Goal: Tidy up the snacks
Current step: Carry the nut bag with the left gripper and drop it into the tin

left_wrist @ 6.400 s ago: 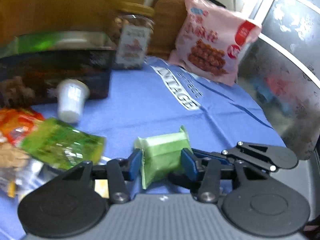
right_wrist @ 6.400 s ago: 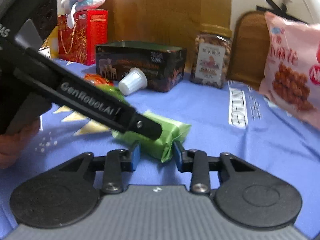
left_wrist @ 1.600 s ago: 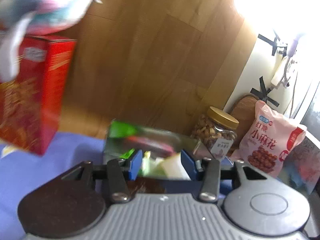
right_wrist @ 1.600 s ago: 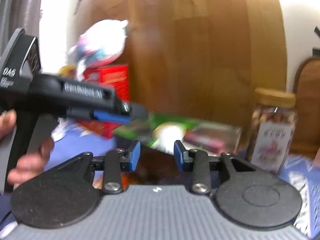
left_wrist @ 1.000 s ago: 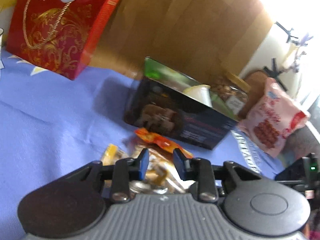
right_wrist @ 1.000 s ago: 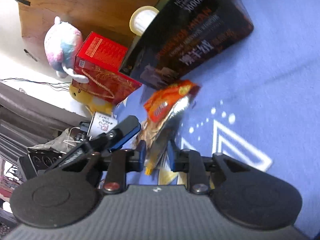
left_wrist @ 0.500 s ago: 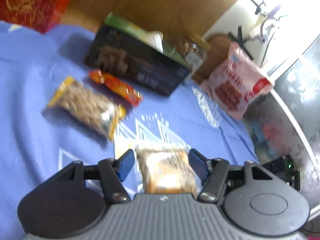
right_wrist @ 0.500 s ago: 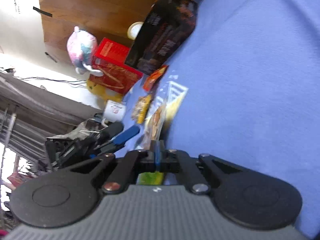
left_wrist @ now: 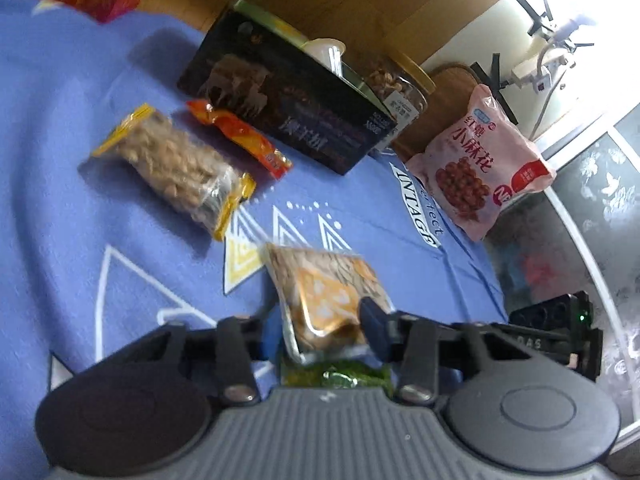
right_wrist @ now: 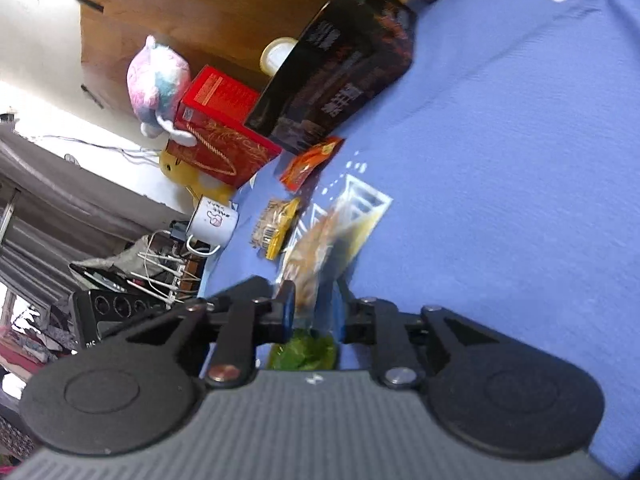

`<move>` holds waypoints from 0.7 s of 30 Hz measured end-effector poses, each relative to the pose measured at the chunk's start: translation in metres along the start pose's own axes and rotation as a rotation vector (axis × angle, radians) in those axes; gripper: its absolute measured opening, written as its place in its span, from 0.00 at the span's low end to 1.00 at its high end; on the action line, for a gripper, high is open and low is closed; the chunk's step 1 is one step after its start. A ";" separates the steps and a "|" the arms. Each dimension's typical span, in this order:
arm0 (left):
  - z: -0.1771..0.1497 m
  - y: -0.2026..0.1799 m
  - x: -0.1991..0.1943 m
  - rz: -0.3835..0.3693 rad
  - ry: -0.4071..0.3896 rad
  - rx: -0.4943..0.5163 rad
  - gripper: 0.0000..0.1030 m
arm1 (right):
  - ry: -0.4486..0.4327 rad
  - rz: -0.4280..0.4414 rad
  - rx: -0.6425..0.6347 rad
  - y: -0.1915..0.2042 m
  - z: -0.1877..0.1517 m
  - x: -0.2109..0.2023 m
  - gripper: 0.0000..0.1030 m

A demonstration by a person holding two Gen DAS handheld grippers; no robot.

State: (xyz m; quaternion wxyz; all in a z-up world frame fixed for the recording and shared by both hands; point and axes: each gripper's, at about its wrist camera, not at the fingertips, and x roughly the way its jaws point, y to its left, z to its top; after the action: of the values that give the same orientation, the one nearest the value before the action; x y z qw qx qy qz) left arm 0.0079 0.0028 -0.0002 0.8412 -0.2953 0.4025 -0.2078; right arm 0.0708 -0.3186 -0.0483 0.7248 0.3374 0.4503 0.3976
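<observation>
Snack packet (left_wrist: 326, 300) between both grippers, over the blue cloth (left_wrist: 100, 208).
Left gripper (left_wrist: 320, 334), jaws just narrowed, pinches its near end; right gripper (right_wrist: 314, 312), jaws just reopened slightly, straddles it, grip unclear.

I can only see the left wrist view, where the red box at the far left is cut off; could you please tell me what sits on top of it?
Observer: A pink-and-blue plush toy rests on top of the red box.
Operator: Thank you. Is there anything near the cloth's edge on that side?
Observer: Yes, a white mug stands by the edge of the blue cloth, just below the box as the right wrist view shows it.
Operator: And is anything tucked in beside the box?
Observer: A yellow object peeks out between the box and the mug; I cannot tell what it is.
</observation>
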 end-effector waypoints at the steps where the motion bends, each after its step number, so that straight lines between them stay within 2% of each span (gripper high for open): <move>1: 0.000 0.002 0.000 -0.006 -0.003 -0.006 0.35 | 0.001 -0.010 -0.023 0.003 0.000 0.003 0.22; 5: 0.000 0.008 0.000 -0.018 -0.016 -0.028 0.31 | -0.012 -0.063 -0.103 0.017 -0.004 0.013 0.22; 9: -0.001 0.009 -0.002 -0.004 -0.025 -0.038 0.25 | -0.024 -0.095 -0.141 0.026 -0.009 0.021 0.17; 12: 0.001 0.012 -0.011 -0.042 -0.039 -0.062 0.24 | -0.036 -0.089 -0.175 0.035 -0.011 0.018 0.16; 16: 0.018 -0.007 -0.024 -0.058 -0.086 0.008 0.23 | -0.086 -0.058 -0.207 0.052 -0.006 0.010 0.16; 21: 0.060 -0.029 -0.024 -0.050 -0.133 0.100 0.23 | -0.187 -0.089 -0.323 0.080 0.015 0.011 0.16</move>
State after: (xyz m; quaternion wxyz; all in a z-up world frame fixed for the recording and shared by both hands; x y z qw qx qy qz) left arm 0.0386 0.0147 0.0625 0.8743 -0.2762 0.3275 -0.2283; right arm 0.0663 -0.2745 0.0208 0.8250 0.2320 0.3258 0.3993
